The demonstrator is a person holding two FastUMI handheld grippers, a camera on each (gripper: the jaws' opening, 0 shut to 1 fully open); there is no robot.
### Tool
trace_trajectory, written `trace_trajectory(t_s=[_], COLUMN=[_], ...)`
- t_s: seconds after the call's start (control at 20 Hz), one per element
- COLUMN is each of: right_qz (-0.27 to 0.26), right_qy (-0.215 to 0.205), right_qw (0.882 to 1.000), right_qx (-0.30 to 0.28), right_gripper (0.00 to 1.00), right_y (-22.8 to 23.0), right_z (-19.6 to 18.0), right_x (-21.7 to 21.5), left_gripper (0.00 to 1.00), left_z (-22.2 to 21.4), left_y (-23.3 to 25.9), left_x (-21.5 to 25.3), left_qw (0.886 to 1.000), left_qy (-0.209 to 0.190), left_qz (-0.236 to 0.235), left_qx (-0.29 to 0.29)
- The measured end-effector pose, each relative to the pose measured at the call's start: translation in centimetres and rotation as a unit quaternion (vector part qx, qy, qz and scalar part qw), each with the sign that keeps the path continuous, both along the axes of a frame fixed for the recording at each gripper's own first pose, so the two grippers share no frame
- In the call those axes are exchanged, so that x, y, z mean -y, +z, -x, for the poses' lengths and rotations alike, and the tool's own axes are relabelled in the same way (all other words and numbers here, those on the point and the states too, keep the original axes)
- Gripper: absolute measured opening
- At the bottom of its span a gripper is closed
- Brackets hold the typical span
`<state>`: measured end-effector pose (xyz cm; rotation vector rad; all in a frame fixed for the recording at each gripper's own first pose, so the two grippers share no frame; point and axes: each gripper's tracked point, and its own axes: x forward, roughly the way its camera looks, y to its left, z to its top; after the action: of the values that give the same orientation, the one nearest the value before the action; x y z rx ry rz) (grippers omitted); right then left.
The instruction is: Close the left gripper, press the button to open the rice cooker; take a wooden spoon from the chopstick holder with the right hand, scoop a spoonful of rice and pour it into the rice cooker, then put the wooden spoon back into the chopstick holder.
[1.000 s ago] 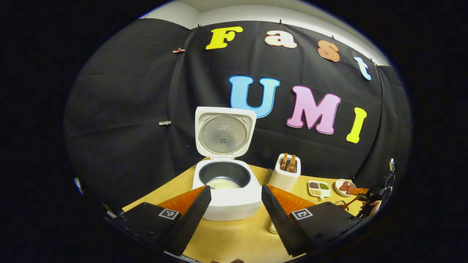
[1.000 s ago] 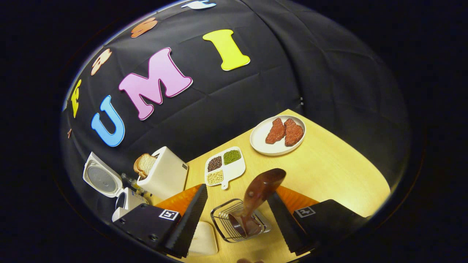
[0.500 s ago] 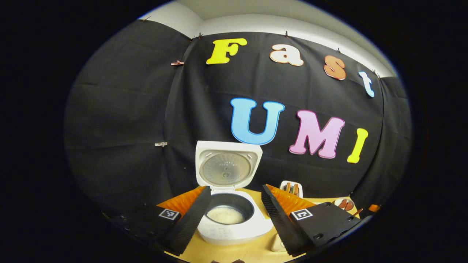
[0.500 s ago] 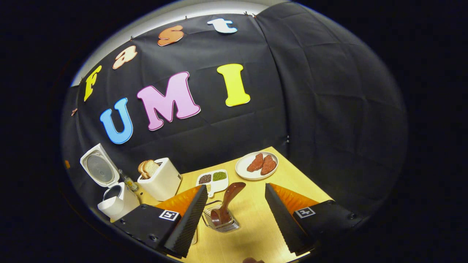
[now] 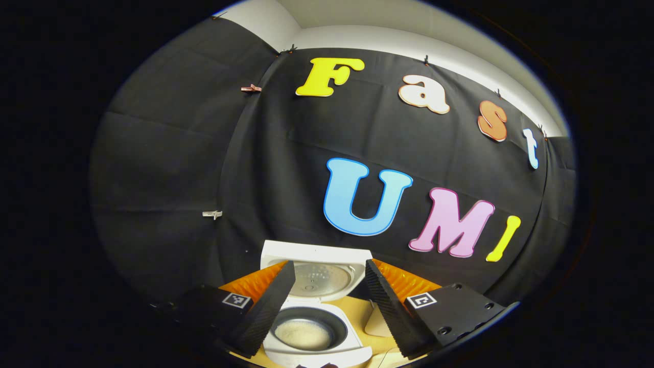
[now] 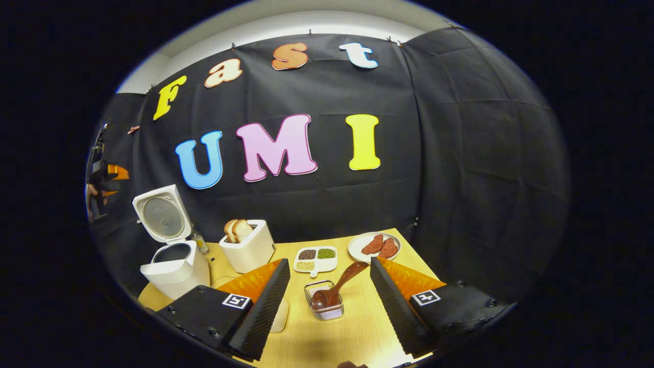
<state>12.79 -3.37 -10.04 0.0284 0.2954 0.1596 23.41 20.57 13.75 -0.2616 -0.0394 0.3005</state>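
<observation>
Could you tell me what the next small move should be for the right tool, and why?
Probably none beyond backing the open right tool away: the wooden spoon already stands in the wire chopstick holder, untouched by either finger, and the rice cooker stands open with rice in its pot, so the task looks done.

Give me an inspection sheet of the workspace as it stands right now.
Surface: light wooden table, bare at the front.
Job's things: white rice cooker, lid up, rice in its dark pot; brown wooden spoon leaning in the wire chopstick holder.
Clutter: white toaster with bread; white divided dish of beans; white plate of red meat.
Grippers: left gripper and right gripper both open, empty.
Cables: nothing seen.
Surroundings: black cloth wall.
</observation>
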Motion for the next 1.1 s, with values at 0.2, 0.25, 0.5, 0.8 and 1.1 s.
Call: trace_trajectory(t_s=[0.2, 0.25, 0.5, 0.8, 1.1], right_qz=[0.011, 0.014, 0.017, 0.039, 0.026], right_qy=[0.015, 0.016, 0.012, 0.013, 0.010], right_qw=[1.000, 1.000, 1.000, 0.999, 0.999], right_qx=[0.009, 0.008, -0.008, -0.020, -0.033], right_gripper=[0.98, 0.98, 0.98, 0.98, 0.98], right_y=[1.1, 1.2, 0.8, -0.4, -1.4], right_z=[1.6, 1.9, 2.7, 3.6, 4.3], right_x=[-1.8, -2.0, -2.8, -2.8, -3.1], left_gripper=[0.95, 0.95, 0.94, 0.94, 0.97], left_z=[-4.9, -6.0, -11.8, -16.4, -16.1], left_y=[-0.4, -0.3, -0.5, -4.2, -5.7], left_x=[-2.4, -2.8, -3.7, -5.2, -4.7], left_qw=[0.999, 0.998, 0.994, 0.994, 0.990], left_qy=[0.013, 0.014, 0.001, -0.002, -0.005], left_qz=[-0.040, -0.053, -0.109, -0.099, -0.101], left_qx=[-0.011, -0.014, -0.020, -0.047, -0.093])
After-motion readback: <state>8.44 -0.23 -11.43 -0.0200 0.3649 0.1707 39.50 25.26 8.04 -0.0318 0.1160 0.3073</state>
